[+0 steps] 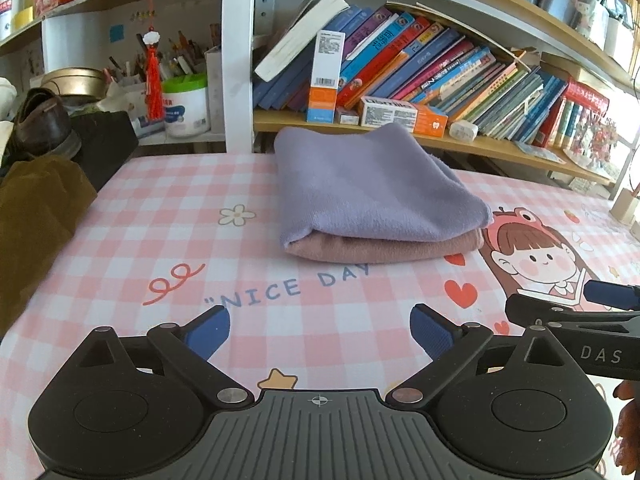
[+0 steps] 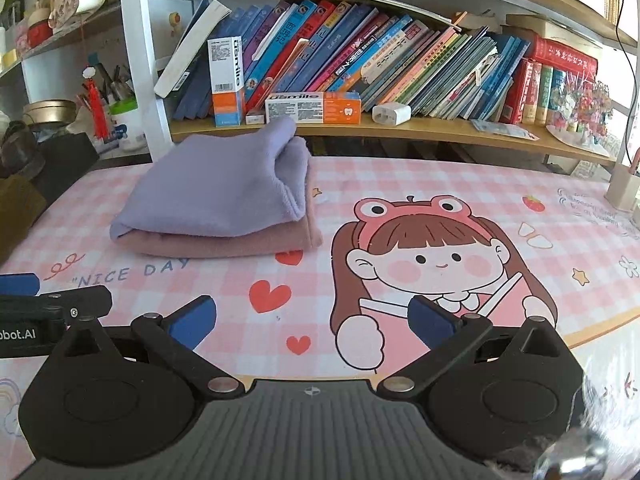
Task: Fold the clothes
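A folded lavender cloth lies on top of a folded pink cloth on the pink checked table mat. The stack also shows in the right wrist view, lavender over pink, at the left of the mat. My left gripper is open and empty, hovering over the mat's near part, short of the stack. My right gripper is open and empty, over the cartoon girl print, to the right of the stack. Each gripper shows at the edge of the other's view.
A wooden shelf with leaning books and boxes runs behind the table. A brown garment, a black box and a brown shoe sit at the left edge. A small beige holder stands at the far right.
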A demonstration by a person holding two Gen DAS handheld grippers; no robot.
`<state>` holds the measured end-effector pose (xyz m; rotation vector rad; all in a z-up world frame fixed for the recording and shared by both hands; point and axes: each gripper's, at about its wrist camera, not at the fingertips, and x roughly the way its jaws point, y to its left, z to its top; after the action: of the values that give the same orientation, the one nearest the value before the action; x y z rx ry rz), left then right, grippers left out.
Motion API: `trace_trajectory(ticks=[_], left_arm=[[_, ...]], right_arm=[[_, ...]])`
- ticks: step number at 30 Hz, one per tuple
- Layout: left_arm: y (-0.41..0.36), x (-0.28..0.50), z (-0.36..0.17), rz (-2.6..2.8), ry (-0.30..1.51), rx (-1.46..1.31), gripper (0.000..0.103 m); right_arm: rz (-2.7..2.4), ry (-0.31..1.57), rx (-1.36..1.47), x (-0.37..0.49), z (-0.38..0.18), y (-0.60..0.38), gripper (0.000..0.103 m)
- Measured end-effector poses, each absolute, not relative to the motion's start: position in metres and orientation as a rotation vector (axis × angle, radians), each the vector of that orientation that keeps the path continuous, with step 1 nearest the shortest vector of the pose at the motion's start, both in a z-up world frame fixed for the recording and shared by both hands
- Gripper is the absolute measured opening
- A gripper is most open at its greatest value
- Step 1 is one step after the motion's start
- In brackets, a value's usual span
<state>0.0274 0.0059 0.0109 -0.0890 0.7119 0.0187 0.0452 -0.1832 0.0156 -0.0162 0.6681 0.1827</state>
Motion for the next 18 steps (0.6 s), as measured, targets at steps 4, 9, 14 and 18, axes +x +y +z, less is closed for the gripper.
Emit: trace_trajectory(ticks=[4, 9, 14, 18], left_arm=[[0.0068, 0.0263, 0.0107, 0.024, 0.714, -0.087, 0.098], [0.0070, 0.0249, 0.0102, 0.026, 0.718, -0.085, 0.098], [0.0058, 0.0235, 0.0098, 0.022, 0.721, -0.082, 0.098], [0.0049, 0.0234, 0.0095, 0.020, 0.723, -0.083, 0.098]], right_arm=[[0.186, 0.669, -0.019, 0.0456, 0.0149, -0.1807, 0.103], [0.181, 0.676, -0.015, 0.0450, 0.0132, -0.1803, 0.103], [0.173, 0.681, -0.013, 0.0433, 0.0125, -0.1812, 0.103], [0.172, 0.681, -0.013, 0.0418, 0.0120, -0.1812, 0.103]])
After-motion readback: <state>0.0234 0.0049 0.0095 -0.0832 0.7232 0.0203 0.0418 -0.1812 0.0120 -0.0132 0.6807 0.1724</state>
